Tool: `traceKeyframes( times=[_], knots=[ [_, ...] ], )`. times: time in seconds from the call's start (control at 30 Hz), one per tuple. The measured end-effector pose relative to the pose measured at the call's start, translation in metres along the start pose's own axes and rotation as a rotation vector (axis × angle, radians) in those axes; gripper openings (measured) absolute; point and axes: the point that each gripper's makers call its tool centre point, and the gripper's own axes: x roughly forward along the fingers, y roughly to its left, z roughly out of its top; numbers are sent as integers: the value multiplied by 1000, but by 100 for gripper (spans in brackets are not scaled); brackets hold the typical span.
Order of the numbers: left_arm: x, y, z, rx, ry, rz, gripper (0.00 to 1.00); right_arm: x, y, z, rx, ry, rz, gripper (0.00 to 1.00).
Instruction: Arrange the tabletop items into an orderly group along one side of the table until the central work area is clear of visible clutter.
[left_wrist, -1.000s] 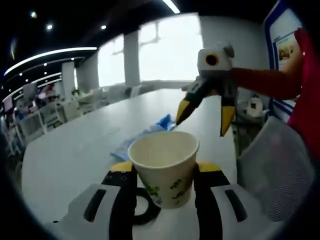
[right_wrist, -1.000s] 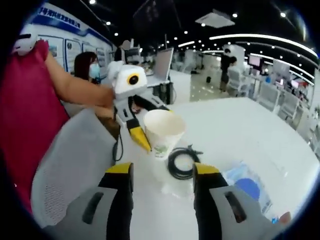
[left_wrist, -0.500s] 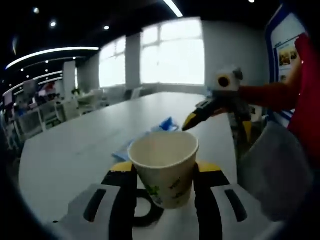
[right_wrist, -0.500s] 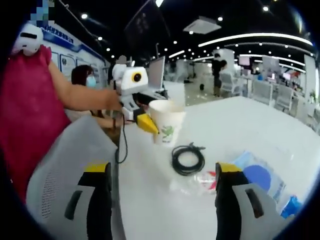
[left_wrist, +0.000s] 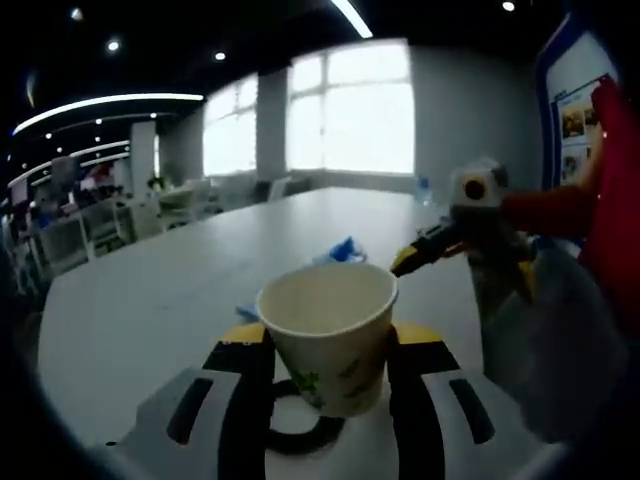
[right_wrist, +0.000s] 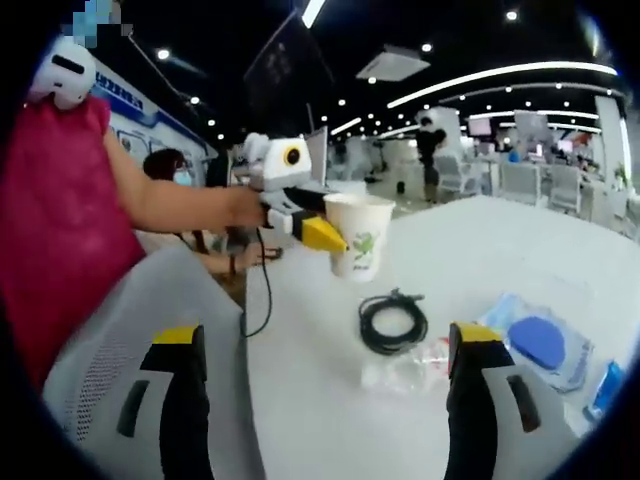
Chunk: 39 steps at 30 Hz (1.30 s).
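A white paper cup (left_wrist: 328, 338) with a green print is upright, and my left gripper (left_wrist: 330, 350) is shut on it just above the table. The right gripper view shows the same cup (right_wrist: 362, 238) held up by the left gripper (right_wrist: 340, 236) over the white table (right_wrist: 480, 250). My right gripper (right_wrist: 328, 338) is open wide with nothing between its jaws. It appears in the left gripper view (left_wrist: 462, 268), off to the right of the cup. A coiled black cable (right_wrist: 393, 322) lies on the table below the cup, and this cable (left_wrist: 300, 430) also shows beneath the held cup.
A clear crumpled wrapper (right_wrist: 408, 366) lies beside the cable. A blue mask packet (right_wrist: 540, 342) and a blue item (right_wrist: 608, 385) sit further right. A grey mesh chair (right_wrist: 120, 330) stands at the table's edge, with a person in a red top (right_wrist: 50, 210) behind it.
My right gripper's jaws have spread wider, and it has drawn back from the cup, to the right in the left gripper view. The left gripper still holds the cup.
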Motion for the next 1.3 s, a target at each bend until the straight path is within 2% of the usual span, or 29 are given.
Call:
traceKeyframes(
  times=[0.17,0.37,0.7,0.9,1.07,1.13,1.3],
  knots=[
    [0,11,4,-7,-16,8,42,4,7,-1,20,-24,-1,100],
    [5,34,7,1,-15,31,42,6,8,-5,55,-40,-15,100],
    [25,68,12,2,-51,48,42,5,5,-12,96,-53,-34,99],
    [45,87,4,0,-68,41,42,5,0,-18,124,-52,-48,99],
    [63,105,-8,-21,-76,43,41,7,-4,-23,147,-55,-57,99],
    [70,107,-14,-21,-69,43,41,8,-5,-26,157,-52,-55,96],
    [83,115,-23,-28,-77,45,41,6,-7,-30,176,-52,-66,97]
  ],
)
